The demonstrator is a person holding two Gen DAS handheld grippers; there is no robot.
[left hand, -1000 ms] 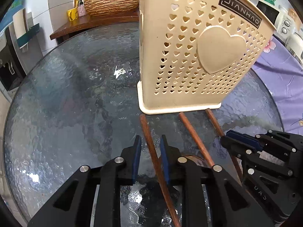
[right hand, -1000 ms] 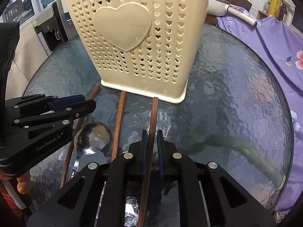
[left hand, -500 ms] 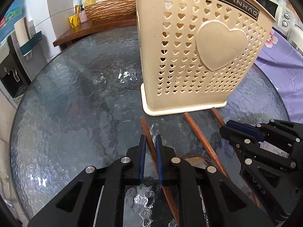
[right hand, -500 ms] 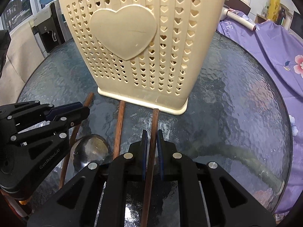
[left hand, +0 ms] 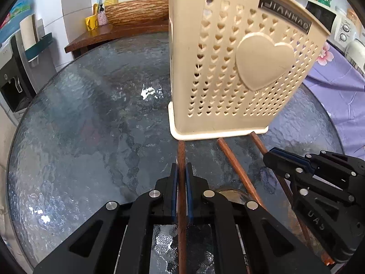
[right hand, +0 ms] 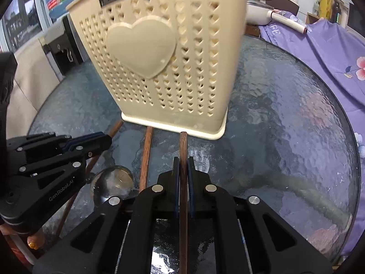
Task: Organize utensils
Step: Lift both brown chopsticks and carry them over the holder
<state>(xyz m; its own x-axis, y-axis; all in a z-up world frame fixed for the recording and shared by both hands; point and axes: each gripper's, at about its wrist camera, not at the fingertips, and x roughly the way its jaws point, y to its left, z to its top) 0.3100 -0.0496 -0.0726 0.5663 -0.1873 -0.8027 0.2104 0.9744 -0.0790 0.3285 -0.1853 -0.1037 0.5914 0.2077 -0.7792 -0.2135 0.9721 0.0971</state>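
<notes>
A cream plastic utensil basket (left hand: 239, 73) with heart holes stands on the round glass table (left hand: 91, 125); it also shows in the right wrist view (right hand: 173, 68). My left gripper (left hand: 181, 171) is shut on a brown wooden chopstick (left hand: 181, 153) whose tip points at the basket's base. My right gripper (right hand: 183, 162) is shut on another wooden chopstick (right hand: 183, 143), tip near the basket's base. A third chopstick (right hand: 146, 155) lies between them on the glass. A metal spoon (right hand: 111, 182) lies beside it. The right gripper also shows in the left wrist view (left hand: 285, 162).
A purple flowered cloth (right hand: 330, 52) covers the surface to the right of the table. A wooden shelf with a woven basket (left hand: 136, 13) and bottles stands behind the table. A water dispenser (left hand: 13, 75) stands at the left. Kitchen appliances (left hand: 342, 29) are at the far right.
My left gripper has closed from open onto the left chopstick and turned it straight toward the basket. My right gripper stays shut on its chopstick and has moved closer to the basket.
</notes>
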